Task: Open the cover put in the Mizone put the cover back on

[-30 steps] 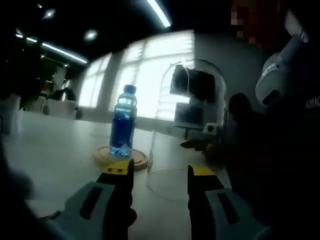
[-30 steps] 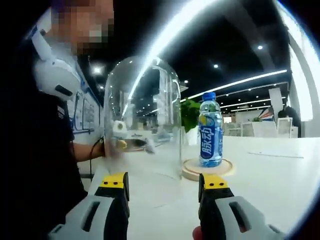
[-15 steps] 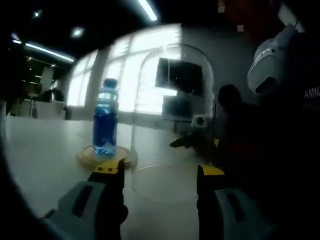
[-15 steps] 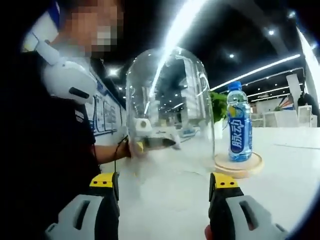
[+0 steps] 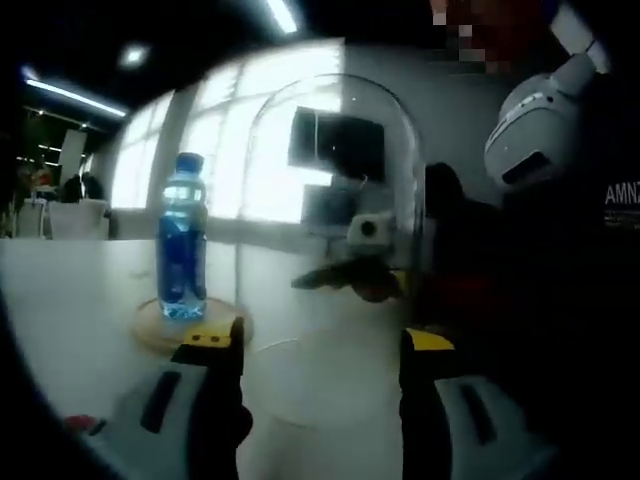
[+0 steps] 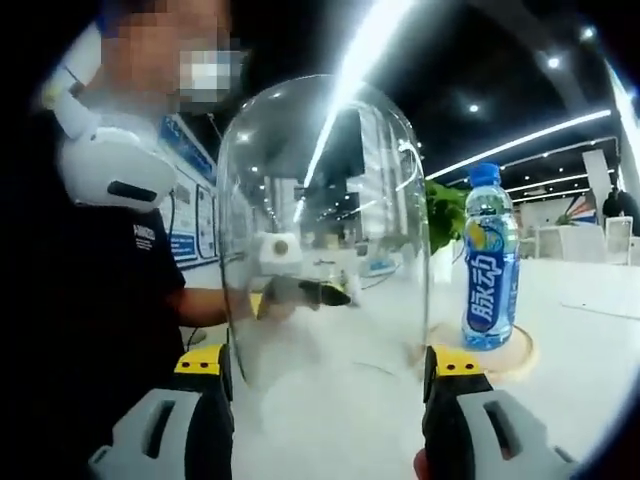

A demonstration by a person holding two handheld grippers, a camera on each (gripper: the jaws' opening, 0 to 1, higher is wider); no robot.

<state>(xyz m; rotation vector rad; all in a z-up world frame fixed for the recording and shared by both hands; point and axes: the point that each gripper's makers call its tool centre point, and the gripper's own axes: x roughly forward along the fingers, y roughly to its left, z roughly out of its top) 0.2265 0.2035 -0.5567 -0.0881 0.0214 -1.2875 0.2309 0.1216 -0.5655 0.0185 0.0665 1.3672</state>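
Observation:
A blue Mizone bottle (image 5: 183, 240) (image 6: 490, 265) stands upright on a round wooden base (image 5: 170, 328) (image 6: 505, 352) on the white table. Beside it the clear glass dome cover (image 5: 330, 200) (image 6: 320, 200) stands on the table, apart from the base. My left gripper (image 5: 320, 345) is open, with its jaws to either side of the dome's lower part. My right gripper (image 6: 330, 362) is open in the same way from the opposite side. Each gripper shows through the glass in the other's view. I cannot tell whether any jaw touches the glass.
A person in a dark shirt, with white headphones (image 5: 540, 150) (image 6: 110, 165) around the neck, stands close behind the dome. The white table (image 5: 70, 300) (image 6: 590, 360) stretches away past the bottle. Chairs and bright windows lie far behind.
Both cameras have moved closer to the dome, which now looks larger and sits between each pair of jaws. The bottle and base have not moved.

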